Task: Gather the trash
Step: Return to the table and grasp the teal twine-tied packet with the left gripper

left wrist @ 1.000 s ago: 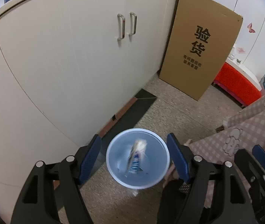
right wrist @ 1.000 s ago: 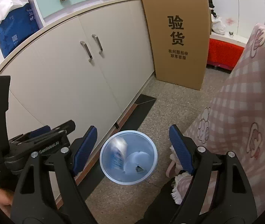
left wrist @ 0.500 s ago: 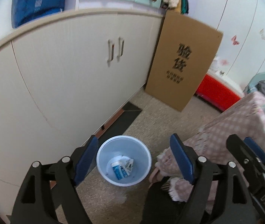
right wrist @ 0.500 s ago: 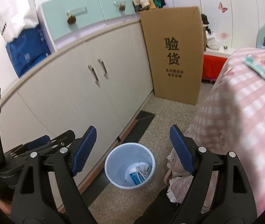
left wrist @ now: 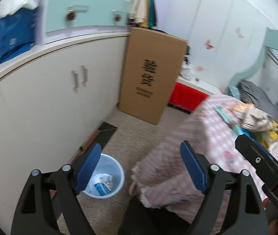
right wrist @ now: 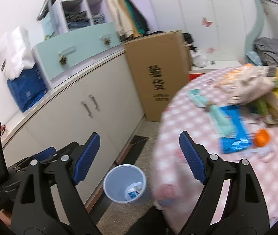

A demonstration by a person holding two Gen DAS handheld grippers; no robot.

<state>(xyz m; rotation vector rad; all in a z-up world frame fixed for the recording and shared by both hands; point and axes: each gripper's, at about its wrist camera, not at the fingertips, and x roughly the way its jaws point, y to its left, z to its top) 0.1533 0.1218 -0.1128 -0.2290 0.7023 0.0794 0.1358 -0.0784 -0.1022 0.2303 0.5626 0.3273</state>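
A pale blue trash bin (left wrist: 107, 178) stands on the floor beside the white cabinet, with a blue-and-white wrapper (left wrist: 101, 185) inside; it also shows in the right wrist view (right wrist: 124, 183). My left gripper (left wrist: 141, 168) is open and empty, high above the bin. My right gripper (right wrist: 140, 154) is open and empty, also raised. On the pink checked table (right wrist: 187, 137) lie a blue packet (right wrist: 234, 131), a teal wrapper (right wrist: 219, 115), an orange cap (right wrist: 262, 137) and a heap of bags (right wrist: 256, 86).
A white cabinet (left wrist: 51, 101) runs along the left. A tall cardboard box (left wrist: 150, 86) leans by it, with a red box (left wrist: 187, 98) behind. A dark mat (left wrist: 105, 135) lies on the floor near the bin.
A wrapper dropped into the bin. Both grippers then rose and swung right, bringing the table top and its litter into view.
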